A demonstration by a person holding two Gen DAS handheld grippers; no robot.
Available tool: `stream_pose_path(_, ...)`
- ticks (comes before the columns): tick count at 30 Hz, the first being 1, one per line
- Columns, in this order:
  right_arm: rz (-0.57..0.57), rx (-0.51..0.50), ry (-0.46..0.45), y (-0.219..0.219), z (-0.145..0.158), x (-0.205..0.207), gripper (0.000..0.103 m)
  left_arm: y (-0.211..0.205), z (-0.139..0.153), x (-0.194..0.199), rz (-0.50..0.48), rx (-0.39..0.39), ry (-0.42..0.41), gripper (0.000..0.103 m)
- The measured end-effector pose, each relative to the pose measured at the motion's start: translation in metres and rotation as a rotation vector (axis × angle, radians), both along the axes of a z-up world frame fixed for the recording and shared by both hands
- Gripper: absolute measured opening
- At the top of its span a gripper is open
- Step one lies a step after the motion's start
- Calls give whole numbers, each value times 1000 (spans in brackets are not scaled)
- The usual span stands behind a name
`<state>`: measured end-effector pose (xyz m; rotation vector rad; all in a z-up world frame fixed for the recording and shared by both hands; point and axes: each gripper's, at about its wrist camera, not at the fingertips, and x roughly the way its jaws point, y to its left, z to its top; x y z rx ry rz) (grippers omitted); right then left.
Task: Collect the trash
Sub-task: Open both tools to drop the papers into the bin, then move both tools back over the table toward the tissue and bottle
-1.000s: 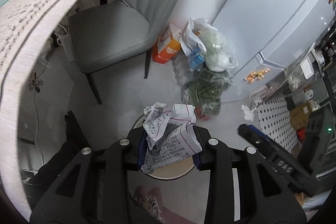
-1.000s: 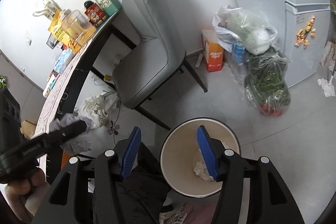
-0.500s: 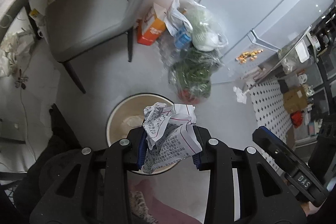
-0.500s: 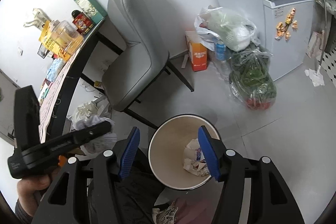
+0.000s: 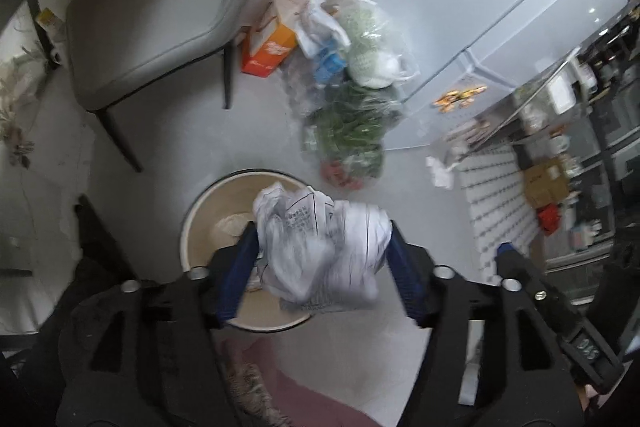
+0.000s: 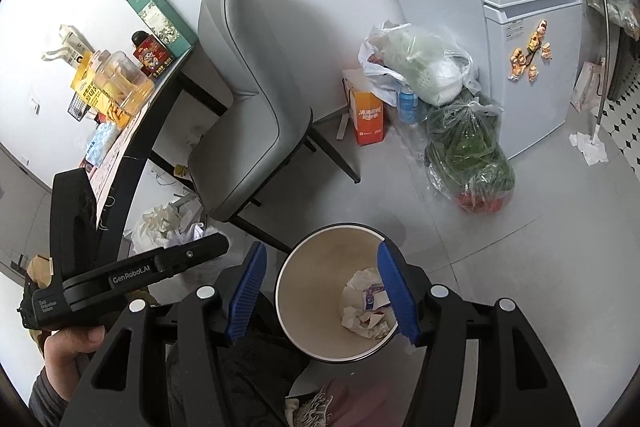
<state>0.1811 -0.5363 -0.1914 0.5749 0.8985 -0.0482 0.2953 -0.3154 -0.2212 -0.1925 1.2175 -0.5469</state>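
A crumpled printed paper [image 5: 320, 247] sits between the blue pads of my left gripper [image 5: 320, 267], whose jaws are opening. The paper is blurred and looks loose, just above the round beige bin [image 5: 208, 199] on the floor. In the right wrist view my right gripper [image 6: 320, 291] stands open over the same bin [image 6: 296, 267] with nothing between its fingers. Crumpled paper trash [image 6: 364, 307] lies at the bin's bottom. A hand [image 6: 72, 347] holds the left gripper's black body [image 6: 120, 275] at the left of that view.
A grey chair [image 6: 248, 131] stands behind the bin, beside a table [image 6: 132, 155] loaded with boxes and jars. Plastic bags of greens [image 6: 468, 155] and an orange carton [image 6: 370, 123] lean by the white fridge [image 6: 532, 67]. A white bag [image 6: 160, 227] lies under the table.
The left gripper's jaws have spread apart and the paper between them has gone loose and blurred. Before that, the left gripper came down over the bin. The right gripper stays open.
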Motion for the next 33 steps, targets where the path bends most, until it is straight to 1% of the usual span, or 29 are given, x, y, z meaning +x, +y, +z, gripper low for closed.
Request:
stream_pose_path(1, -1, 0, -1, 0, 0, 0, 58, -1, 0, 0, -6, -9, 4, 78)
stream_pose_path(2, -3, -1, -3, 0, 0, 0, 58, -2, 1, 0, -5, 2, -3, 83)
stream_pose_path(4, -9, -1, -2, -1, 0, 0, 58, 2, 5, 0, 2, 5, -17, 87)
stream_pose_path(6, -8, -2, -8, -1, 3, 1, 58, 10, 10, -1, 21, -12, -27, 91)
stream_pose_path(9, -2, -10, -21, 3, 5, 1, 60, 22, 20, -2, 60, 1, -54, 92)
stream_pose_path(12, 12, -5, -7, 11, 4, 6, 61, 38, 37, -6, 83, 9, -96, 92)
stream_pose_path(14, 34, -20, -11, 21, 10, 9, 61, 51, 50, -9, 106, 20, -132, 92)
stream_pose_path(16, 61, -36, -23, 34, 19, 13, 62, 70, 67, -16, 135, 29, -184, 92)
stream_pose_path(17, 72, -42, -31, 39, 24, 14, 64, 77, 75, -19, 142, 34, -203, 92)
stream_pose_path(19, 93, -60, -51, 54, 35, 17, 66, 92, 90, -26, 144, 25, -232, 92)
stream_pose_path(20, 101, -66, -64, 61, 41, 17, 73, 102, 99, -30, 138, 6, -242, 92)
stream_pose_path(22, 107, -83, -88, 73, 51, 16, 79, 120, 111, -36, 122, -33, -230, 92)
stream_pose_path(23, 120, -94, -100, 82, 57, 17, 79, 127, 114, -39, 112, -54, -210, 94)
stream_pose_path(24, 131, -98, -105, 89, 61, 18, 79, 138, 118, -41, 80, -87, -149, 94)
stream_pose_path(25, 149, -104, -110, 99, 66, 19, 79, 144, 122, -45, 54, -55, -112, 94)
stream_pose_path(26, 159, -110, -114, 108, 69, 19, 79, 149, 126, -50, 52, -6, -116, 94)
stream_pose_path(27, 172, -118, -118, 116, 72, 19, 79, 158, 135, -56, 60, 42, -137, 94)
stream_pose_path(29, 196, -138, -123, 132, 77, 20, 79, 174, 145, -65, 72, 43, -148, 94)
stream_pose_path(31, 227, -148, -125, 152, 82, 21, 79, 190, 154, -73, 107, 72, -172, 94)
stream_pose_path(33, 252, -150, -128, 168, 85, 22, 79, 204, 160, -80, 128, 67, -184, 94)
